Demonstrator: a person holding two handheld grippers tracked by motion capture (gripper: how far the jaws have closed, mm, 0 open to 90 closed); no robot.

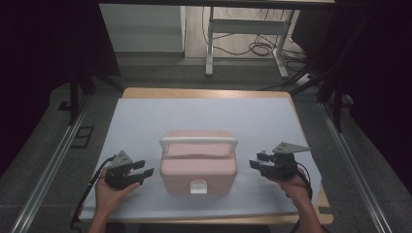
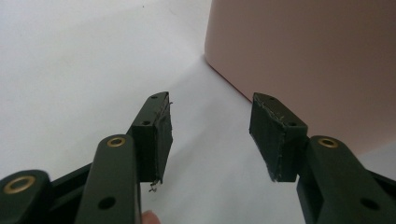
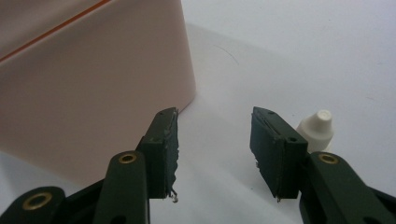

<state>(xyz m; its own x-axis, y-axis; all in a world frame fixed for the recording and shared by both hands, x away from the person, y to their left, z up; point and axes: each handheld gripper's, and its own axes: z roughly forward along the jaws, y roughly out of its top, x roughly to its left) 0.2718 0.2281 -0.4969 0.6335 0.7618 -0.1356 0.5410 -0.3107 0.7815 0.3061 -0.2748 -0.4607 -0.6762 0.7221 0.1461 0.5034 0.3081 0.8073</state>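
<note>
Left claw (image 1: 144,171) is released, jaws spread with nothing between them, low over the surface (image 1: 145,116) just off the left side of the pink box (image 1: 199,167). In the left gripper view the box wall (image 2: 308,65) stands close ahead and to the right of the pads, not touching. Right claw (image 1: 257,161) is also released and grasps nothing; its jaws are parted a bit less widely, just off the box's right side. In the right gripper view the box wall (image 3: 93,84) lies to the left, clear of the pads. A small white cap-like piece (image 3: 317,128) peeks out behind the right jaw there; cannot tell what it is.

Box sits upright near the middle of the white-covered surface, toward the person's edge. Lid is on, white handle (image 1: 199,141) lies across the top, white latch (image 1: 197,186) faces the person.

The claws flank the box one per side, tips aimed inward. Judgement: likely set up for a two-sided move such as steadying, squeezing or lifting it. The latch faces the person, so opening is also possible. No contact yet on either side.
</note>
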